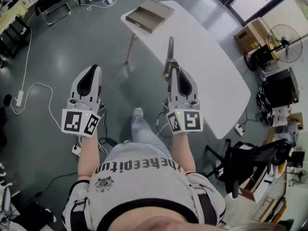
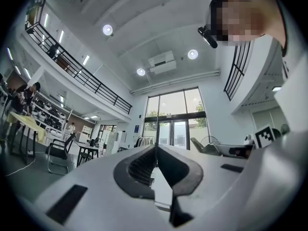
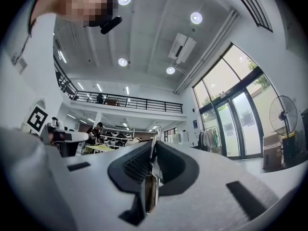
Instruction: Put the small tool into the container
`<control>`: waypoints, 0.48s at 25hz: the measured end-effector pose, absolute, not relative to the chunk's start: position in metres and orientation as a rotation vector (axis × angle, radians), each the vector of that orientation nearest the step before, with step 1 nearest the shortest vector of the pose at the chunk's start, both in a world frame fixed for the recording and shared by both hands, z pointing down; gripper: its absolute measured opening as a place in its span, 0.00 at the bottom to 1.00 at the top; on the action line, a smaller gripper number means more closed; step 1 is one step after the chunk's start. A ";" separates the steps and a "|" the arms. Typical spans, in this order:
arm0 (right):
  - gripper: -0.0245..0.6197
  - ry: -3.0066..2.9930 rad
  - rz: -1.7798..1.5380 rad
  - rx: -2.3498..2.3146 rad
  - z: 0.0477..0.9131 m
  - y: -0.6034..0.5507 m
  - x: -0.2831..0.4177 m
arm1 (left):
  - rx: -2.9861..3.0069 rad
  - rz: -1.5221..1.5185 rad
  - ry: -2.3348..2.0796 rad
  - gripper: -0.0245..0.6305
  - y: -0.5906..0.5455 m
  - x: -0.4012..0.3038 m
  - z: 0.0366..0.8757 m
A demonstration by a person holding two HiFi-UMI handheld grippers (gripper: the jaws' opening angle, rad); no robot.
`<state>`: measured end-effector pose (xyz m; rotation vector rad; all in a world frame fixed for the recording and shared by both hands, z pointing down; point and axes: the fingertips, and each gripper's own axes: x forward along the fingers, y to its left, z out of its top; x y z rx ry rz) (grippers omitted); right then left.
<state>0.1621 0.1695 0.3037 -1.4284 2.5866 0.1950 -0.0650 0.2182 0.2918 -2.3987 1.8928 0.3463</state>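
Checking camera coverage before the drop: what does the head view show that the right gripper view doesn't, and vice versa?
Head view only: the flat container at the far end of the white table, and the grey floor.

Right gripper view only: ceiling lights, a balcony railing and glass doors.

Both: the right gripper, its jaws shut on the small tool, and the standing fan.
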 end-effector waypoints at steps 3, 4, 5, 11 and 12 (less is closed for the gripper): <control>0.07 2.593 0.200 -1.397 0.298 0.133 0.158 | -2.373 0.349 1.907 0.06 0.188 -0.068 0.286; 0.08 2.596 0.202 -1.383 0.295 0.120 0.155 | -2.361 0.349 1.913 0.06 0.178 -0.070 0.283; 0.07 2.598 0.206 -1.369 0.293 0.108 0.153 | -2.350 0.350 1.919 0.06 0.167 -0.072 0.281; 0.08 2.610 0.217 -1.313 0.282 0.038 0.139 | -2.311 0.357 1.925 0.06 0.102 -0.079 0.267; 0.08 2.612 0.214 -1.309 0.282 0.027 0.140 | -2.310 0.356 1.925 0.06 0.091 -0.078 0.267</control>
